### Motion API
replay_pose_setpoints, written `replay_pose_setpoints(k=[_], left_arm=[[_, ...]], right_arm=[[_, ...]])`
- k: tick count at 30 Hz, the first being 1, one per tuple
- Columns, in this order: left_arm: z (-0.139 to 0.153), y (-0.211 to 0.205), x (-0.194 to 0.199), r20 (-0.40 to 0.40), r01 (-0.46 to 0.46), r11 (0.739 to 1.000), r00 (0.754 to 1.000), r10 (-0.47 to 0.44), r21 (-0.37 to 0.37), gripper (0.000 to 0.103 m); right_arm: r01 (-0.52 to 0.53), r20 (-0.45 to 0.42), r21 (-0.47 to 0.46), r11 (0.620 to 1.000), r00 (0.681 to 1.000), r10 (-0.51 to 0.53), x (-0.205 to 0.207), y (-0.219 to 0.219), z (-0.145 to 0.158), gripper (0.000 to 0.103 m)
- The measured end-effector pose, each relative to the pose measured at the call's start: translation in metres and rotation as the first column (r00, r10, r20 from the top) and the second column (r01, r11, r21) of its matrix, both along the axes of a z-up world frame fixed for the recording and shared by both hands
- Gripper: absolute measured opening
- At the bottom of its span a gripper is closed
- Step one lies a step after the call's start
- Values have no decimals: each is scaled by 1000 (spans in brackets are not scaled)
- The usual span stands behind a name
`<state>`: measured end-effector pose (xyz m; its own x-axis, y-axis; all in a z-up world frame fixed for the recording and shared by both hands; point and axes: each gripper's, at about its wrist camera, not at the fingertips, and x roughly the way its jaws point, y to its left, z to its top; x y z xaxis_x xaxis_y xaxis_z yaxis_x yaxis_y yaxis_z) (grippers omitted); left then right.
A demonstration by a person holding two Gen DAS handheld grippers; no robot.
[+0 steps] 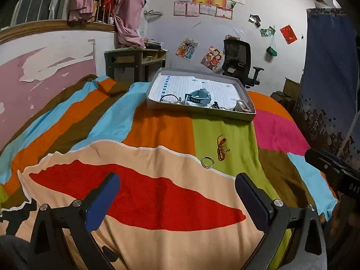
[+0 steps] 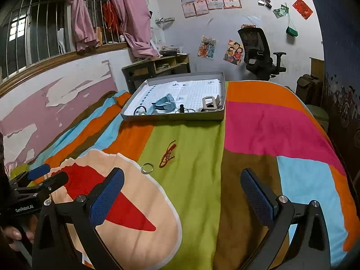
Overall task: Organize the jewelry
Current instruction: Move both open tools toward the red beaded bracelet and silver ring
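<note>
A soft bedspread (image 1: 157, 130) in blocks of orange, lime, pink, sky blue and brown covered the bed, with a peach patch bearing a red shape nearest the cameras. On the lime block lay a thin round metal ring (image 1: 207, 162), and just beside it, apart from it, a tangled red-and-gold cord bracelet (image 1: 221, 148). Farther back sat a shallow grey cardboard box lid (image 1: 247, 96) lined with gridded paper, holding a pale blue watch (image 1: 199, 97) with a rubbery strap, a beige rectangular clasp-like piece (image 1: 241, 106) and some thin dark loops too small to make out. The left gripper (image 1: 177, 202) hung over the red shape with its blue textured jaws wide and nothing between them; the right gripper (image 2: 182, 198) was likewise spread wide and empty above the lime and brown blocks. Only the right wrist view showed fingers (image 2: 15, 234) gripping the left tool's handle, and the barred window (image 2: 33, 33) behind pink curtains.
</note>
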<state>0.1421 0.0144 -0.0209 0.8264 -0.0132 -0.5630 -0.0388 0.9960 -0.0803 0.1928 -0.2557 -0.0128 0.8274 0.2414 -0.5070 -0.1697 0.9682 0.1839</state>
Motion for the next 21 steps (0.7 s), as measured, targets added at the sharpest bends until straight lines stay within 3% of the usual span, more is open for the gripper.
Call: replay_pose_setpoints(k=[15,21], left_arm=[[2,-4,24,-31,3,999,1000,-2,43,103],[-5,-12,42,-74,37,992,997,-29,119,103]], right_arm=[[-33,-19,-3,999,999,33,32,7,6,102],[-102,-78,64,993,991,107,69,2,2,102]])
